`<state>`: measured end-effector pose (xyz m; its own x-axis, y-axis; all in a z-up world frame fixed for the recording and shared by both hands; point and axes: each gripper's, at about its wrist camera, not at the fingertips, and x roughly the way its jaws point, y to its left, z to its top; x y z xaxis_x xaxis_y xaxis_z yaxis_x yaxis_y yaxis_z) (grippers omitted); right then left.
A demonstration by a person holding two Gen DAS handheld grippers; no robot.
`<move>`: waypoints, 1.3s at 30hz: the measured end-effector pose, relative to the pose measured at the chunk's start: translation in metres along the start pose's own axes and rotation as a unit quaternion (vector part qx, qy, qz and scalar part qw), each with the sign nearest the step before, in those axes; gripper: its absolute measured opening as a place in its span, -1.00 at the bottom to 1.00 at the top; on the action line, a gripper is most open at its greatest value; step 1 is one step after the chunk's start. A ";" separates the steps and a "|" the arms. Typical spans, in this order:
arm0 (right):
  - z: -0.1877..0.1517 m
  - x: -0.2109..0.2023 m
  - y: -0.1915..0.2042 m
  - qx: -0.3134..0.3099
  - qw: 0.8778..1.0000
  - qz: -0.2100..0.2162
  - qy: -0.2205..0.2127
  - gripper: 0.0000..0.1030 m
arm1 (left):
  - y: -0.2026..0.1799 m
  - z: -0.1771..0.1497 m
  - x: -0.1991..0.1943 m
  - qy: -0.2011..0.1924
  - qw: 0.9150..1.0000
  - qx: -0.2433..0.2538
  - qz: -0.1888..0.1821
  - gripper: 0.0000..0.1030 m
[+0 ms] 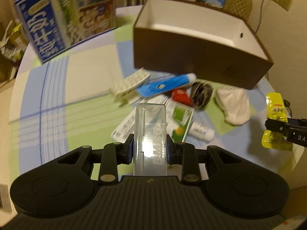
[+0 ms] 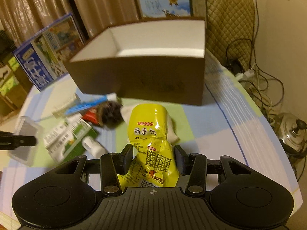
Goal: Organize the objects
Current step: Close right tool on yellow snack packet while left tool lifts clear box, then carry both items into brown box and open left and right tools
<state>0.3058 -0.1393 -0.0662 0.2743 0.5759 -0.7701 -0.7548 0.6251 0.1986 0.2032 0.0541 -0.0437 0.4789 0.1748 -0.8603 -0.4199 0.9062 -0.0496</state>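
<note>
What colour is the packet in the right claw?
Bright yellow packet with dark print; clearest in the right wrist view.

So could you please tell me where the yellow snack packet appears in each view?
Left wrist: yellow packet at the far right edge, held in the right gripper.
Right wrist: bottom centre, pinched between that gripper's jaws.
Shared landmark: the open brown box, behind the packet in both.

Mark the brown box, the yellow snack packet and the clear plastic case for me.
brown box [image 2: 153, 80], right wrist view, on its near outer wall.
yellow snack packet [image 2: 147, 126], right wrist view, on the printed upper half.
clear plastic case [image 1: 150, 118], left wrist view, on its top face beyond the pads.
</note>
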 end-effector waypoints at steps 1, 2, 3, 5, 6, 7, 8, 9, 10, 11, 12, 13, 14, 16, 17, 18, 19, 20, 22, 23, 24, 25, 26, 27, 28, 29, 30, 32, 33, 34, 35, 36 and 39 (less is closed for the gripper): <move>0.004 -0.001 0.002 0.001 1.000 0.003 -0.002 -0.16 | -0.003 0.005 0.000 -0.003 1.000 0.005 -0.004 -0.49; 0.008 -0.002 0.003 0.000 1.000 0.008 -0.003 -0.16 | -0.005 0.011 0.001 -0.006 1.000 0.009 -0.006 -0.49; 0.013 -0.003 0.004 0.000 1.000 0.014 -0.006 -0.16 | -0.007 0.016 0.001 -0.010 1.000 0.014 -0.011 -0.49; 0.023 -0.004 0.007 -0.003 1.000 0.021 -0.011 -0.16 | -0.012 0.029 0.001 -0.018 0.999 0.020 -0.019 -0.49; 0.028 -0.005 0.007 -0.004 1.000 0.024 -0.014 -0.16 | -0.014 0.036 0.001 -0.023 0.999 0.024 -0.023 -0.49; 0.033 -0.005 0.009 -0.006 0.999 0.027 -0.017 -0.16 | -0.017 0.043 0.002 -0.027 0.999 0.027 -0.025 -0.49; 0.039 -0.005 0.010 -0.006 0.999 0.030 -0.019 -0.16 | -0.019 0.051 0.002 -0.031 0.999 0.029 -0.026 -0.49; 0.046 -0.006 0.010 -0.006 0.999 0.033 -0.022 -0.16 | -0.022 0.058 0.001 -0.036 0.998 0.034 -0.028 -0.49; 0.052 -0.005 0.011 -0.007 0.999 0.037 -0.025 -0.16 | -0.025 0.066 0.001 -0.041 0.998 0.038 -0.030 -0.49; 0.058 -0.004 0.012 -0.008 0.999 0.040 -0.029 -0.16 | -0.028 0.074 0.001 -0.046 0.998 0.042 -0.032 -0.49; 0.065 -0.004 0.013 -0.010 0.998 0.042 -0.034 -0.16 | -0.030 0.082 0.001 -0.050 0.997 0.046 -0.033 -0.49; 0.071 -0.003 0.014 -0.013 0.998 0.044 -0.038 -0.16 | -0.032 0.090 0.002 -0.054 0.997 0.048 -0.033 -0.49; 0.078 -0.003 0.015 -0.015 0.998 0.046 -0.044 -0.16 | -0.035 0.097 0.002 -0.058 0.996 0.051 -0.034 -0.49; 0.091 -0.001 0.015 -0.016 0.997 0.052 -0.051 -0.16 | -0.040 0.112 0.005 -0.067 0.995 0.058 -0.036 -0.49; 0.099 0.002 0.015 -0.014 0.997 0.054 -0.054 -0.16 | -0.041 0.119 0.007 -0.070 0.995 0.059 -0.036 -0.49; 0.105 0.004 0.014 -0.013 0.997 0.056 -0.057 -0.16 | -0.044 0.127 0.009 -0.075 0.995 0.061 -0.036 -0.49; 0.113 0.007 0.013 -0.012 0.996 0.057 -0.061 -0.16 | -0.046 0.135 0.011 -0.079 0.994 0.063 -0.037 -0.49; 0.120 0.009 0.013 -0.013 0.996 0.058 -0.066 -0.16 | -0.048 0.142 0.013 -0.083 0.994 0.065 -0.035 -0.49; 0.135 0.015 0.012 -0.015 0.996 0.056 -0.075 -0.16 | -0.053 0.158 0.018 -0.092 0.993 0.069 -0.035 -0.49; 0.144 0.020 0.011 -0.016 0.995 0.054 -0.077 -0.16 | -0.054 0.164 0.020 -0.094 0.992 0.069 -0.036 -0.49; 0.151 0.024 0.010 -0.015 0.995 0.053 -0.079 -0.16 | -0.055 0.172 0.023 -0.095 0.992 0.069 -0.037 -0.49; 0.157 0.029 0.008 -0.014 0.995 0.050 -0.080 -0.16 | -0.056 0.181 0.028 -0.097 0.992 0.069 -0.038 -0.49; 0.164 0.034 0.006 -0.015 0.996 0.046 -0.081 -0.16 | -0.057 0.188 0.032 -0.098 0.992 0.069 -0.038 -0.49; 0.169 0.039 0.004 -0.016 0.996 0.042 -0.081 -0.16 | -0.059 0.195 0.037 -0.098 0.992 0.072 -0.038 -0.49; 0.174 0.045 0.002 -0.016 0.996 0.036 -0.080 -0.16 | -0.061 0.200 0.041 -0.098 0.992 0.074 -0.037 -0.49; 0.178 0.051 -0.001 -0.014 0.996 0.032 -0.078 -0.16 | -0.063 0.205 0.047 -0.097 0.992 0.077 -0.037 -0.49; 0.181 0.057 -0.003 -0.013 0.997 0.029 -0.075 -0.16 | -0.064 0.211 0.052 -0.095 0.992 0.077 -0.037 -0.49; 0.187 0.070 -0.009 -0.008 0.997 0.021 -0.068 -0.16 | -0.066 0.220 0.065 -0.087 0.993 0.077 -0.037 -0.49; 0.189 0.078 -0.013 -0.007 0.998 0.017 -0.062 -0.16 | -0.067 0.224 0.072 -0.084 0.993 0.077 -0.037 -0.49; 0.191 0.085 -0.016 -0.006 0.998 0.014 -0.056 -0.16 | -0.067 0.227 0.078 -0.079 0.993 0.076 -0.035 -0.49; 0.192 0.094 -0.018 -0.005 0.999 0.011 -0.047 -0.16 | -0.068 0.230 0.085 -0.072 0.994 0.075 -0.034 -0.49; 0.192 0.101 -0.020 -0.005 0.999 0.010 -0.038 -0.16 | -0.069 0.232 0.093 -0.066 0.994 0.075 -0.033 -0.49; 0.190 0.125 -0.025 -0.005 1.000 0.008 -0.006 -0.16 | -0.071 0.236 0.117 -0.039 0.996 0.067 -0.037 -0.49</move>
<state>0.4717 0.0175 -0.0525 0.2694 0.5914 -0.7601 -0.7649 0.6109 0.2042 0.4704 0.1014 -0.0211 0.5654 0.1306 -0.8144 -0.2766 0.9602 -0.0381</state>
